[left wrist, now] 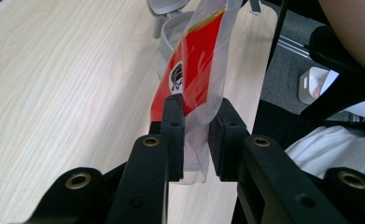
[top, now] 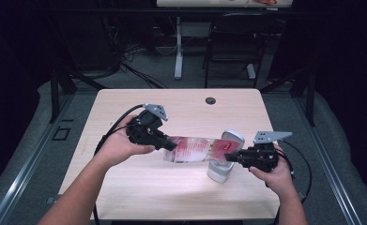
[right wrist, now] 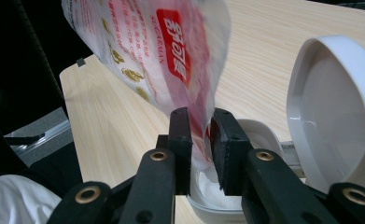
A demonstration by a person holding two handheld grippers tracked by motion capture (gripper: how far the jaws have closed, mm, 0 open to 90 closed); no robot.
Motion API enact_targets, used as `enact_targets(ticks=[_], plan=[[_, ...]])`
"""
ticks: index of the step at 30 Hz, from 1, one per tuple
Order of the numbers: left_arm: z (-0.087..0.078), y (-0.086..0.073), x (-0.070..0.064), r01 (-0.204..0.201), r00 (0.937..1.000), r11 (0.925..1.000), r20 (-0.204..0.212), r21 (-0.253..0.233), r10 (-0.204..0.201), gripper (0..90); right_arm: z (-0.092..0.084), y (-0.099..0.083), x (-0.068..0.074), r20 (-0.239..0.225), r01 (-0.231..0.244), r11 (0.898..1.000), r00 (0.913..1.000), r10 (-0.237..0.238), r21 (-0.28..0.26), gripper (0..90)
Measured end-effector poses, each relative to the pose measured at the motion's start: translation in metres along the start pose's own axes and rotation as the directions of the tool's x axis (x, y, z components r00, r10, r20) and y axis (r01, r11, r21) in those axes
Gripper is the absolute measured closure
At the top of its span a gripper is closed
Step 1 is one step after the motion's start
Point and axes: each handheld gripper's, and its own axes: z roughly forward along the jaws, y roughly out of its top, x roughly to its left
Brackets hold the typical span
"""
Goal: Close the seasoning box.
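Left gripper (top: 172,144): clenched on the sealed bottom end of the bag (top: 197,150); in the left gripper view I see film pinched between the pads (left wrist: 173,123).
Right gripper (top: 228,157): clamped on the bag's mouth end, just above the container (top: 220,171). The film sits between its pads (right wrist: 180,135), though there I cannot tell how firmly they bite.
Bag: a clear and red plastic pouch with white powder or grains inside, strung nearly level between my two grippers, over the table (top: 125,187) near its front right.
Container: a white tub with its hinged lid (top: 232,137) standing open, directly under the bag's mouth. The right gripper view shows white contents in it (right wrist: 215,196).
Step, as I judge it: pouring from bag into tub, with the left end to be raised.
Handling: the film looks soft, thin and slick, with no stiffness of its own. The load is loose and will shift toward whichever end dips, so weight moves suddenly. I would hold by the flat seams, as now, not the bulging middle.
Risk: film sliding out of the pads, or the mouth drifting off the tub and spilling.
Hard to make out: whether powder is flowing; how much remains in the bag; the bag's opening itself, hidden behind the right jaws; the tub's base, covered by that gripper from above.
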Motion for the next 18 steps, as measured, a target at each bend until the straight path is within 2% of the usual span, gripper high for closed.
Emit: enact_targets(ticks=[6, 18], plan=[[0.002, -0.005, 0.002, 0.012, 0.9999, 0.9999, 0.007, -0.002, -0.012, 77.8, 0.001, -0.002, -0.002, -0.007, -0.010, 1.000, 0.9999, 0.010, -0.016, 78.5], [0.006, -0.020, 0.008, 0.026, 0.9997, 0.9997, 0.007, 0.000, -0.026, 75.7, 0.002, 0.000, 0.001, -0.014, -0.002, 0.999, 0.9999, 0.001, -0.035, 82.6]])
